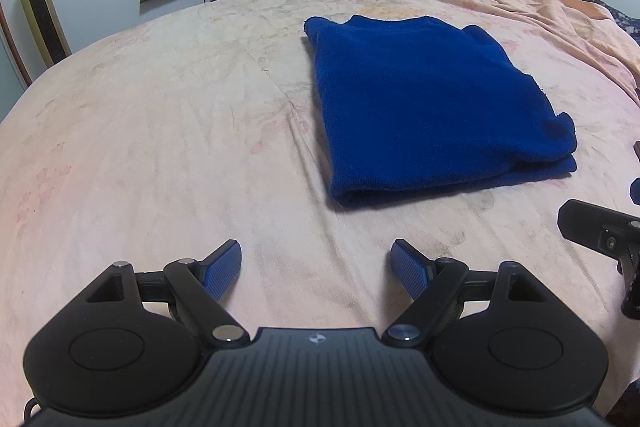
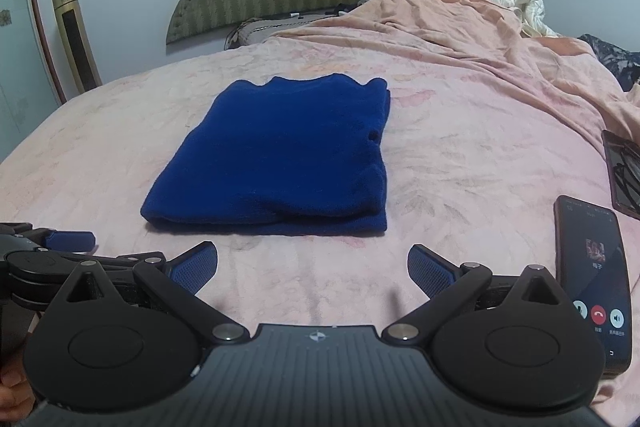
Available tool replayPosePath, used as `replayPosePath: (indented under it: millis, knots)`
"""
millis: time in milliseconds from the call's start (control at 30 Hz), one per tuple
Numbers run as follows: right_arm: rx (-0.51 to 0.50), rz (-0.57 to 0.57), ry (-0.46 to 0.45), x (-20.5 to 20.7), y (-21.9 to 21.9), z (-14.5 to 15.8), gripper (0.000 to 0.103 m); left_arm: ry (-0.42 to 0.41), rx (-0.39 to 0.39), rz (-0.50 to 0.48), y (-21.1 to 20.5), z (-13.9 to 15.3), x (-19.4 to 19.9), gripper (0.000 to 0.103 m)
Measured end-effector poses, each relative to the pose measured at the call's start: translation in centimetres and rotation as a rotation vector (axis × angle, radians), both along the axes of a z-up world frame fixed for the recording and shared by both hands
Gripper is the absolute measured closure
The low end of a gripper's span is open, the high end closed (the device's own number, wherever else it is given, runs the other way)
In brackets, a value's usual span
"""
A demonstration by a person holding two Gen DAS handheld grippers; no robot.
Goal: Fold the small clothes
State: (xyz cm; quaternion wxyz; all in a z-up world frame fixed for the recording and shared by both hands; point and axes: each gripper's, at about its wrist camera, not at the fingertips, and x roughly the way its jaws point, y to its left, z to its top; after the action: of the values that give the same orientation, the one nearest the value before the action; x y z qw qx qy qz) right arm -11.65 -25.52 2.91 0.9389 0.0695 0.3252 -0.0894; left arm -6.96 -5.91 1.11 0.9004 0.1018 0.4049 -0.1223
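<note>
I see my right gripper (image 1: 600, 235) cut by the frame edge; the dark glossy tablet (image 2: 624, 175) too.

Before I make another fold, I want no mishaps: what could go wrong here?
1. The phone with a call on screen lies beside the right gripper; a sideways sweep could knock it.
2. The blue sweater's stacked near edge is thick; open jaws may catch only the top layer and undo the fold.
3. The left gripper sits close beside the right one; they might collide.
</note>
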Motion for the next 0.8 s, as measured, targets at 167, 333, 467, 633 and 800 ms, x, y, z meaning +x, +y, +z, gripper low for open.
replayPosePath:
  millis: [167, 333, 467, 633, 800]
  knots:
    - [-0.013, -0.006, 0.004, -0.18, 0.14, -0.04, 0.0, 0.009, -0.008, 0.0, 0.12, 0.03, -0.07, 0.021]
    - [-0.021, 0.004, 0.007, -0.13, 0.4, -0.15, 0.0, 0.008, -0.009, 0.001, 0.19, 0.0, -0.1, 0.021]
    - [-0.022, 0.006, 0.009, -0.1, 0.57, -0.22, 0.0, 0.003, -0.005, 0.005, 0.22, -0.08, -0.15, 0.021]
    - [-0.022, 0.008, 0.009, -0.1, 0.7, -0.26, 0.0, 0.004, -0.007, 0.009, 0.2, -0.07, -0.14, 0.021]
    - [-0.02, 0.008, 0.01, -0.09, 0.82, -0.32, 0.0, -0.003, -0.001, 0.007, 0.26, -0.06, -0.29, 0.021]
